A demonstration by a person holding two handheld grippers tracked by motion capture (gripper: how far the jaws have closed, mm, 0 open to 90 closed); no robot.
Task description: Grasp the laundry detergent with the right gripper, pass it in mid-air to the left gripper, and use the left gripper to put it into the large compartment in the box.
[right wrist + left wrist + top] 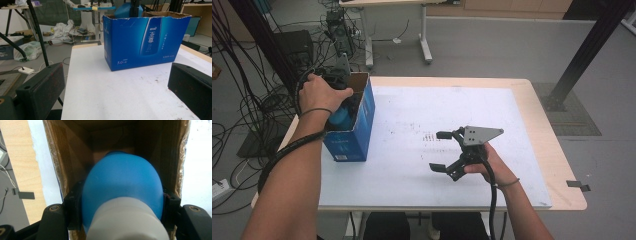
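The left tongs (122, 202) grip a blue plastic bottle with a white cap end (122, 187), their black jaws pressed against its two sides, and hold it down inside the open top of a blue cardboard box with a brown inner lining (357, 125). In the left gripper view the bottle's rounded blue body points into the box, with the brown walls close around it (the box floor is hidden behind the bottle). The box stands upright at the far left of the white-topped bench (452, 115), near the left edge. In the right gripper view a bit of the blue bottle shows above the torn rim of the box.

The right tongs (439, 151) stand open with nothing between the jaws, held above the near middle of the bench, well apart from the box, and pointing left toward it.
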